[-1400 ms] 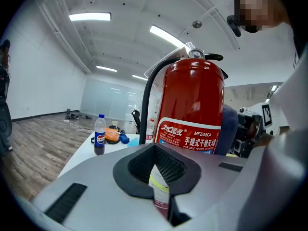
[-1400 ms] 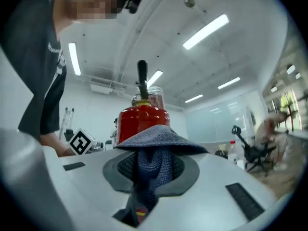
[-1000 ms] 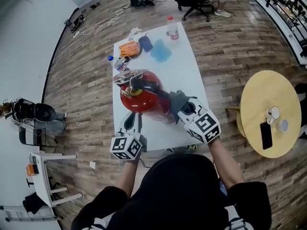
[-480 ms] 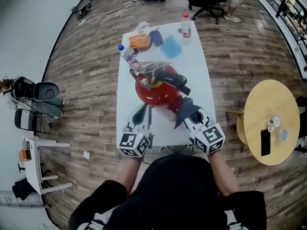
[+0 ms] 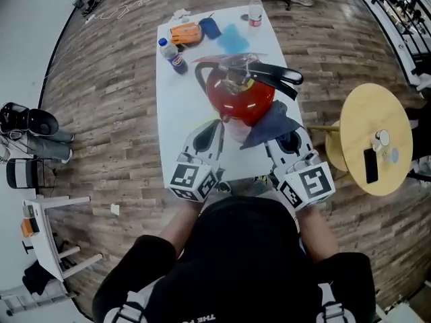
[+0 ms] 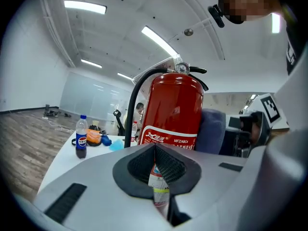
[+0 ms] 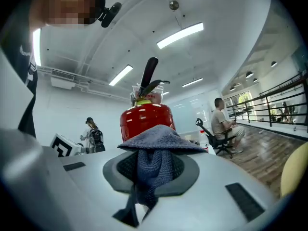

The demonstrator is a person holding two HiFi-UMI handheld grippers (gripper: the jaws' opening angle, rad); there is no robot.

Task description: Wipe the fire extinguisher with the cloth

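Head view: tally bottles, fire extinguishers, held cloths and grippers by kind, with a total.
Bottles: 2 (cola bottle, clear bottle)
Fire extinguisher: 1
Cloth, pinched in the right tongs: 1
Grippers: 2 (left gripper, right gripper)
Total: 6

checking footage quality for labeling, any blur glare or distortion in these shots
Head view: strong fisheye bends the table edges, and the fire extinguisher is slightly soft. Left gripper view: ceiling lights blown out. Right gripper view: cloth crisp, corners black.
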